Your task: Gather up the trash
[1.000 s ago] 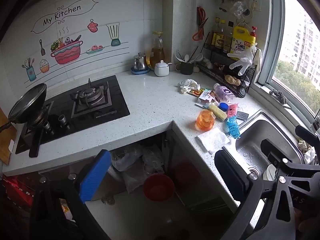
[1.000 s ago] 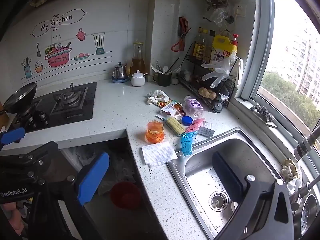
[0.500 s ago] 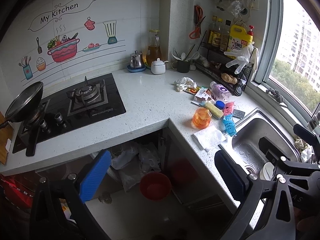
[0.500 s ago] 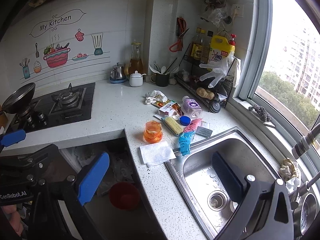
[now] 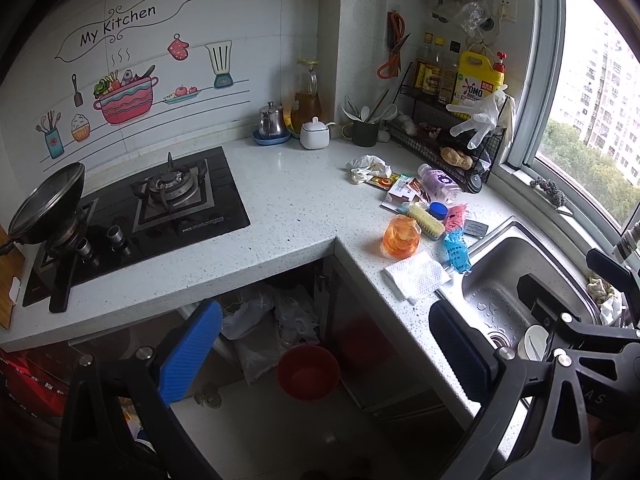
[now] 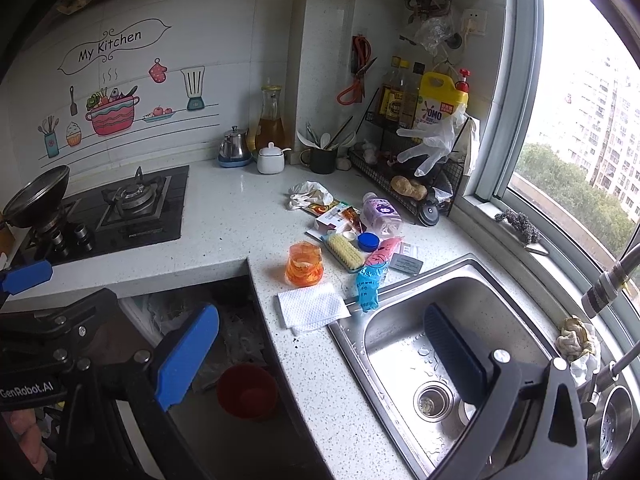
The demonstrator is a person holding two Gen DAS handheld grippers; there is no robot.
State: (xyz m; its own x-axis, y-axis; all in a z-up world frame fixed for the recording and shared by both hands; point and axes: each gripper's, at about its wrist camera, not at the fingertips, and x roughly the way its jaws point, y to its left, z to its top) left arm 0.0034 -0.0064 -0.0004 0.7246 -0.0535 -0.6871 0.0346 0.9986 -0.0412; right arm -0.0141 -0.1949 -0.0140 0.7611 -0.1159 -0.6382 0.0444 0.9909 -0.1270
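Observation:
Trash lies on the white counter beside the sink: a crumpled tissue (image 5: 368, 166) (image 6: 308, 194), wrappers (image 5: 404, 190), a purple bottle (image 5: 438, 182) (image 6: 382, 212), an orange plastic cup (image 5: 401, 236) (image 6: 303, 264), a blue packet (image 5: 455, 250) (image 6: 367, 284) and a folded paper towel (image 5: 416, 276) (image 6: 310, 308). My left gripper (image 5: 324, 332) hangs open above the floor in front of the counter corner, holding nothing. My right gripper (image 6: 320, 320) is open and empty, over the counter edge near the paper towel.
A red bin (image 5: 308, 372) (image 6: 247, 390) stands on the floor under the counter, next to plastic bags (image 5: 260, 320). The steel sink (image 6: 460, 320) is at the right. A gas hob (image 5: 160, 204) with a pan (image 5: 48, 204) is at the left. A rack of bottles (image 6: 420, 120) lines the window side.
Both views have drifted only slightly, with the counter items shifting a little to the left. Both grippers stay open and nothing has been picked up.

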